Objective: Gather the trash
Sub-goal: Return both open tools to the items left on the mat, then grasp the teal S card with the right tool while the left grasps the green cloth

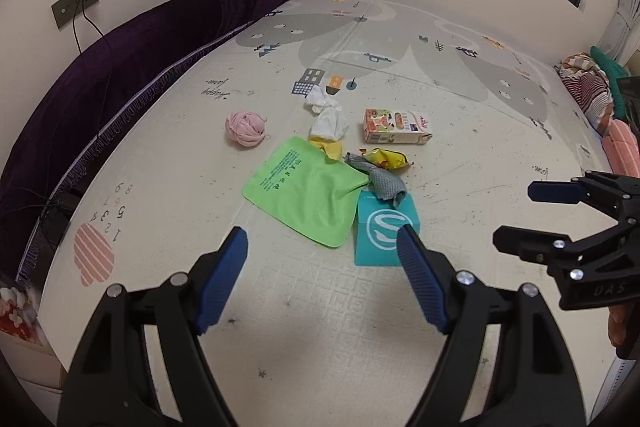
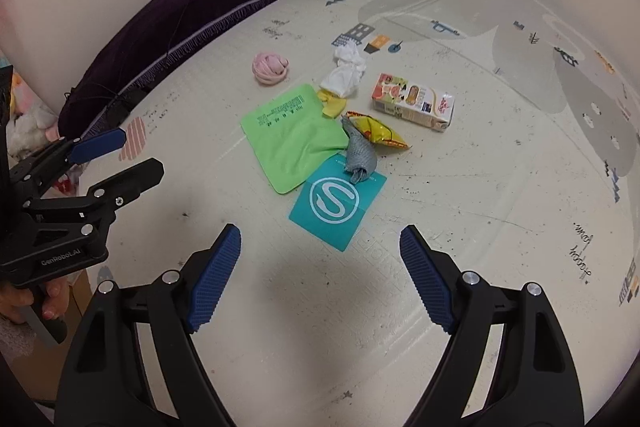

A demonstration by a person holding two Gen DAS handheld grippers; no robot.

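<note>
- Covering the floor is a pale foam play mat (image 1: 360, 327), lightly embossed and printed with grey clouds, little houses and numbers, and speckled with dark crumbs.
- Along its far edge a deep purple velvet bolster (image 1: 120, 67) with a fringed trim is lying against the wall, under a wall socket plate (image 1: 76, 9) with a black cable hanging from it.
- Trash is sitting in a loose cluster at mid-mat: a flat lime green pouch (image 2: 288, 139) with printed text, and a glossy teal card (image 2: 340, 203) with a white swirl logo touching the pouch's corner.
- A crumpled grey cloth (image 2: 360, 157) is lying partly over the teal card, beside a wrinkled yellow snack wrapper (image 2: 376, 131).
- Farther back a crumpled white tissue (image 2: 346, 71) is resting above a yellow scrap (image 2: 332, 103), with a printed cardboard carton (image 2: 414, 103) lying on its side to the right.
- A rolled pink fabric ball (image 2: 270, 67) is sitting apart, to the left of the pile.
- Hovering over bare mat short of the pile, the left gripper (image 1: 322, 253) is holding its ribbed blue pads spread wide with nothing between them.
- Likewise the right gripper (image 2: 320, 247) is standing wide apart and empty, nothing blocking its way to the teal card.
</note>
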